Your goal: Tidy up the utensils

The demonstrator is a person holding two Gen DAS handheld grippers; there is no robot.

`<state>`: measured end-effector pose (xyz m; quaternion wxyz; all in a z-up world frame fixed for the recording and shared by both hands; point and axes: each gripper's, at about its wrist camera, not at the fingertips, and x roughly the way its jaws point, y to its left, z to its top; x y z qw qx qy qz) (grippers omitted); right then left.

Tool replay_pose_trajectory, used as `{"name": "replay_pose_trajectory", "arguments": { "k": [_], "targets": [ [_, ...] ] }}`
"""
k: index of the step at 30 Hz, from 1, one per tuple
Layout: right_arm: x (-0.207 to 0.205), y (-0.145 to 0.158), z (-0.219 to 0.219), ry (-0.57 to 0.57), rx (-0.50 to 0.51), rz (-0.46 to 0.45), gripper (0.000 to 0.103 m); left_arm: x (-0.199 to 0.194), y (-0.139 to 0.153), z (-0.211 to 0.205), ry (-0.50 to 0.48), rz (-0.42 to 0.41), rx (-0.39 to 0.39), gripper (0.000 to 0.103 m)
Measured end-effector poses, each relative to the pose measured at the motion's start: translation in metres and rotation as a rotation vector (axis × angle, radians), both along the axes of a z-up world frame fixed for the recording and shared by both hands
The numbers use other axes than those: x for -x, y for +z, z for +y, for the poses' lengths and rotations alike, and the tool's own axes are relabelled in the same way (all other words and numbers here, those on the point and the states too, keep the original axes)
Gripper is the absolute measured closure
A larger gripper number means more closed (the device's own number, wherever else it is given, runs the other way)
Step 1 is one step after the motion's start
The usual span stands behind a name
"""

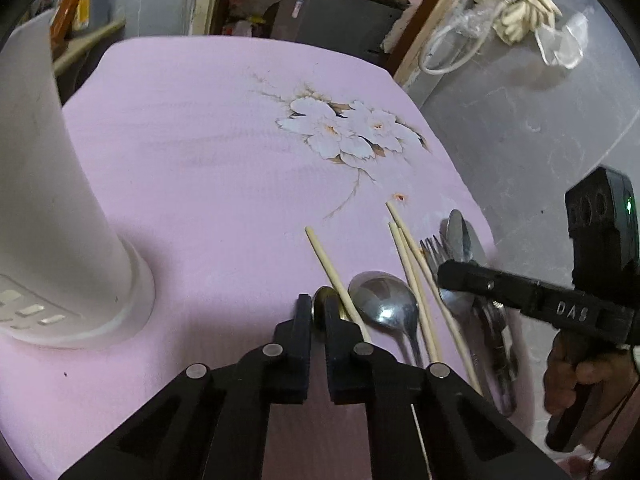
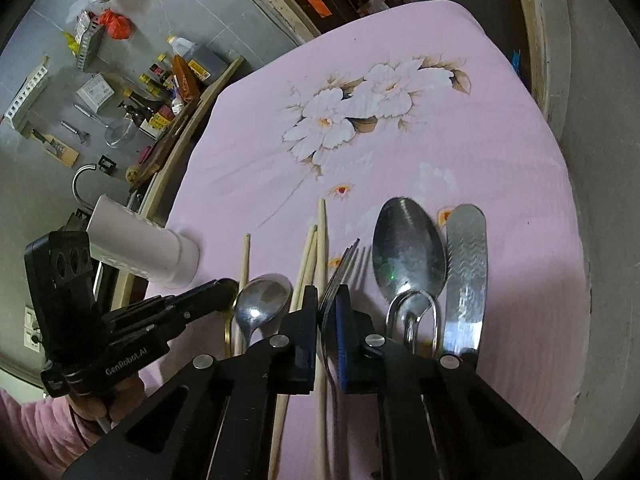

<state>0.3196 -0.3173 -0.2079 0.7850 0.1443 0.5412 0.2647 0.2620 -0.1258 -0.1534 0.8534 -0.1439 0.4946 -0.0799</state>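
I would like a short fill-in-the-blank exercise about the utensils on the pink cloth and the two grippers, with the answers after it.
1. The left gripper is shut on a small ______-coloured spoon.
2. The right gripper is shut on the ______, whose tines point away from the camera.
3. At the right end of the row, beside the large spoon, lies a ______.
4. The tablecloth is pink with a print of white ______.

Missing words: gold; fork; knife; flowers

Grey concrete floor (image 1: 520,120), stained. Table under pink floral tablecloth (image 2: 400,128). Bottles (image 2: 160,92) and clutter along a wooden plank (image 2: 208,92). Wooden door frame (image 1: 424,32) beyond.
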Motion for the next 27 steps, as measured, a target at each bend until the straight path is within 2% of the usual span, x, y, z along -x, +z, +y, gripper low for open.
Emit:
{"name": "replay_pose_trajectory", "arguments": {
  "k": [3,7,11,15,19,23,27],
  "targets": [
    [0.009,0.009,0.001,-0.020,-0.012,-0.019,0.098,0.003,0.006,-0.001,0.010,-0.003,-0.007,0.099],
    [0.028,0.027,-0.003,-0.050,-0.027,-0.068,0.100,0.014,0.025,-0.002,0.031,-0.045,-0.057,0.099],
    [0.054,0.050,-0.001,-0.099,-0.031,-0.147,0.100,0.033,0.052,0.000,0.060,-0.118,-0.120,0.100],
    [0.078,0.074,0.000,-0.182,-0.081,-0.217,0.101,0.053,0.081,0.002,0.071,-0.217,-0.208,0.100],
    [0.101,0.096,0.004,-0.248,-0.136,-0.316,0.101,0.067,0.107,0.011,0.063,-0.301,-0.242,0.100],
    [0.115,0.132,0.029,-0.282,-0.169,-0.456,0.101,0.079,0.140,0.033,0.080,-0.385,-0.272,0.100],
    [0.121,0.167,0.062,-0.290,-0.202,-0.552,0.101,0.089,0.171,0.064,0.118,-0.453,-0.276,0.100]
  ]
}}
